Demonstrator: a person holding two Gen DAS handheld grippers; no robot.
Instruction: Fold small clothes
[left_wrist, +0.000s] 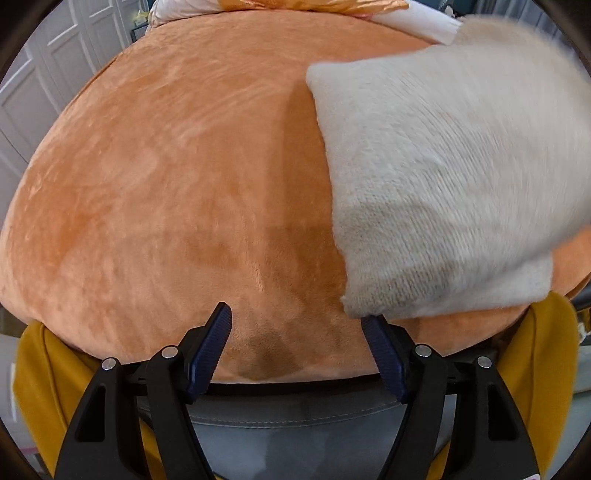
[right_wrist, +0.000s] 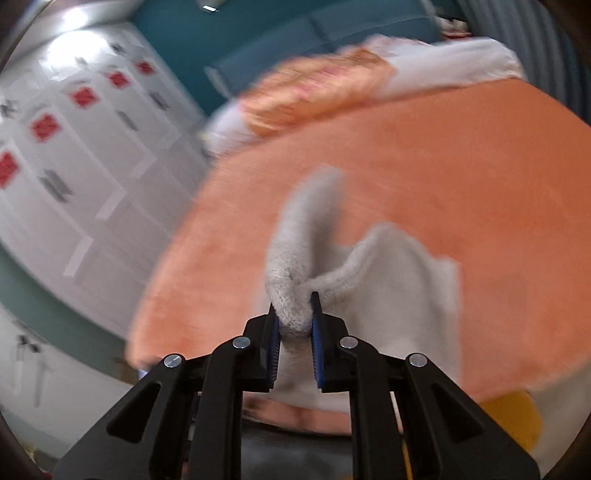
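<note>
A small cream knitted garment (left_wrist: 443, 184) lies on an orange plush blanket (left_wrist: 166, 177), filling the right half of the left wrist view. My left gripper (left_wrist: 299, 314) stands open just above the blanket, its right fingertip at the garment's near corner, nothing between the pads. In the right wrist view my right gripper (right_wrist: 294, 306) is shut on a bunched fold of the same cream garment (right_wrist: 391, 280). The pinched edge is lifted off the blanket (right_wrist: 461, 166) and the rest of the cloth hangs below and to the right. This view is blurred.
A mustard-yellow cloth (left_wrist: 543, 362) hangs at the blanket's near edge on both sides. White and gold bedding (right_wrist: 332, 92) lies at the far end. White panelled cupboard doors (right_wrist: 85, 155) with red tags stand on the left, by a teal wall (right_wrist: 258, 33).
</note>
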